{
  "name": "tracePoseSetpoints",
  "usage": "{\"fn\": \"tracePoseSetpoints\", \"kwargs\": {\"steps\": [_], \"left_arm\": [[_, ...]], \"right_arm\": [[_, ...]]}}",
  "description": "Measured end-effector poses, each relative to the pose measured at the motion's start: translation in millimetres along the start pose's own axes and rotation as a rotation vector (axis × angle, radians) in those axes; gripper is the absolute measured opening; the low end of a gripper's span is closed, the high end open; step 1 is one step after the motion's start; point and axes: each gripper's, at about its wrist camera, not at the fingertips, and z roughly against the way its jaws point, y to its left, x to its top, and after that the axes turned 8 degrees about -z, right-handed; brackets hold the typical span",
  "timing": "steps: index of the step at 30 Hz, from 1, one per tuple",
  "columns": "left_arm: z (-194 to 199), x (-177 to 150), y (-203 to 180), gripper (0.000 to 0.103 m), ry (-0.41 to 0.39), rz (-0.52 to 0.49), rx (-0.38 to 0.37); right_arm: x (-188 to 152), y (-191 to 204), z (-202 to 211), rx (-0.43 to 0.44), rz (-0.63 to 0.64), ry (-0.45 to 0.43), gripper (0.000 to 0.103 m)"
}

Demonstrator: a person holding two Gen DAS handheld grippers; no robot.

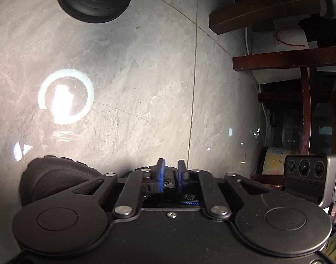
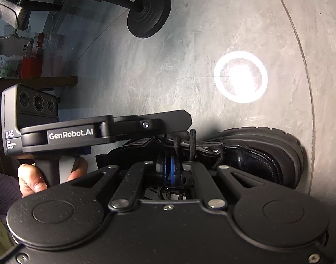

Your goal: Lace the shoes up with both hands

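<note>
A grey marbled floor [image 2: 189,44] fills both views, and on it lies a black shoe [image 2: 262,151], the landmark here: glossy leather upper, thick ridged rubber sole, toe pointing toward the right of the right wrist view. A round black stand base [image 2: 149,13] sits on the floor well beyond the shoe, and a bright ring of reflected light [image 2: 240,77] shines on the floor between them. The left gripper [image 1: 171,167] reaches in over the shoe's open top from the left side of the right wrist view, held by a hand [image 2: 36,176] at its grip; its blue-edged fingers [image 1: 160,176] stand narrow, with a small gap showing, and whether they pinch anything cannot be told. The right gripper [image 2: 169,169] hovers just above the shoe's lacing area, its blue pads [image 2: 172,169] drawn together; a lace may be between them, but that is hidden. Thin black laces [image 2: 191,143] rise loose and looped from the shoe's eyelets, just beside the left gripper's tip. In the left wrist view the shoe's rounded toe [image 1: 51,176] shows to the left of its fingers.
</note>
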Motion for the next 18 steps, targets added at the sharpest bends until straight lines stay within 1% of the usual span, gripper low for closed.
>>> {"fn": "tracePoseSetpoints", "kwargs": {"steps": [3, 4, 5, 7, 9, 10, 12, 13, 17, 18], "left_arm": [[5.0, -1.0, -0.2, 0.005, -0.027, 0.013, 0.007], [7.8, -0.9, -0.7, 0.004, -0.046, 0.015, 0.013], [9.6, -0.4, -1.3, 0.004, -0.054, 0.010, 0.016], [12.7, 0.5, -4.1, 0.003, -0.070, -0.013, 0.026], [14.7, 0.3, -6.5, 0.002, -0.080, -0.026, 0.039], [15.6, 0.0, -7.3, 0.002, -0.087, -0.027, 0.045], [19.0, 0.9, -9.2, 0.000, -0.103, -0.037, 0.053], [22.5, 2.0, -10.1, 0.000, -0.119, -0.043, 0.060], [34.2, 7.3, -10.6, 0.000, -0.152, -0.052, 0.068], [35.5, 7.7, -10.3, 0.000, -0.157, -0.049, 0.071]], "right_arm": [[-1.2, 1.5, -0.3, -0.005, 0.015, -0.002, 0.005], [-1.6, 2.9, 0.2, 0.000, 0.026, -0.002, 0.007], [-2.0, 4.0, 0.4, 0.005, 0.035, -0.001, 0.015], [-2.8, 6.8, 3.9, 0.017, 0.055, 0.004, 0.027], [-3.9, 9.3, 8.0, 0.016, 0.074, 0.005, 0.030], [-4.6, 11.3, 10.6, 0.011, 0.089, 0.004, 0.034], [-8.0, 14.4, 15.0, 0.006, 0.120, 0.005, 0.046], [-10.4, 16.3, 17.8, 0.004, 0.141, 0.008, 0.056], [-21.8, 24.1, 37.4, -0.022, 0.236, -0.032, 0.064], [-24.6, 26.2, 42.6, -0.030, 0.261, -0.044, 0.064]]}}
